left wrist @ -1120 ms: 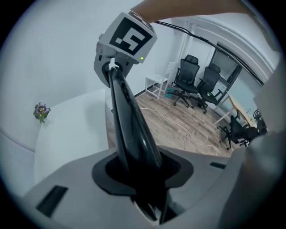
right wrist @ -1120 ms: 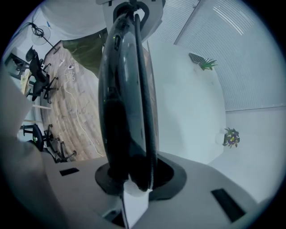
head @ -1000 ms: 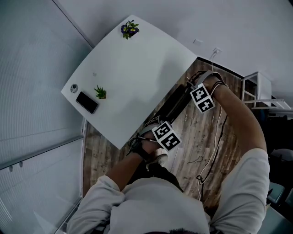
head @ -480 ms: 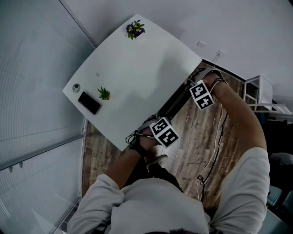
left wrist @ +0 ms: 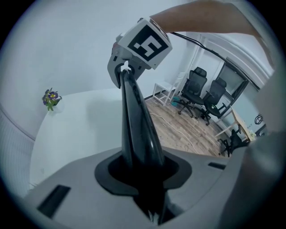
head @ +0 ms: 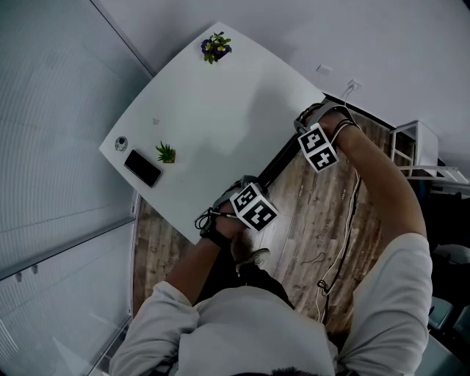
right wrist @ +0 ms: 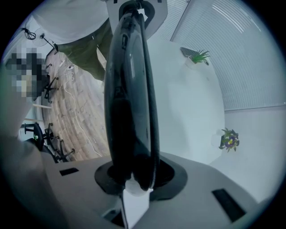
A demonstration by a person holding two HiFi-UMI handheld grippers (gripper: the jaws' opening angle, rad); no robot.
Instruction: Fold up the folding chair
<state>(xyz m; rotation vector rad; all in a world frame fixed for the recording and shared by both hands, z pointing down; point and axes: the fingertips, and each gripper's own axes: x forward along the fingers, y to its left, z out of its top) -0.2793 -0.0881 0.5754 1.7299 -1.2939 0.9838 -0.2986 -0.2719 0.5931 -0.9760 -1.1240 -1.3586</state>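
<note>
The folded chair [head: 277, 160] is a thin black strip along the white table's near edge, held between my two grippers. My left gripper [head: 244, 192] grips its near end. Its jaws are closing, and the chair's black edge [left wrist: 136, 120] runs up between them. My right gripper [head: 311, 126] is shut on the far end, where the glossy black frame [right wrist: 129, 98] fills the gap between its fingers. Each gripper shows in the other's view, at the chair's far tip: the right gripper [left wrist: 138, 44] and the left gripper [right wrist: 138, 6].
The white table [head: 205, 95] carries a black phone [head: 141, 167], a small green plant [head: 164, 153] and a purple flower pot [head: 214, 45]. Cables [head: 338, 242] trail over the wooden floor. A white stand [head: 415, 147] is at the right; office chairs [left wrist: 196, 89] stand beyond.
Both grippers and the chair have shifted up and left in the head view, closer against the table's edge.
</note>
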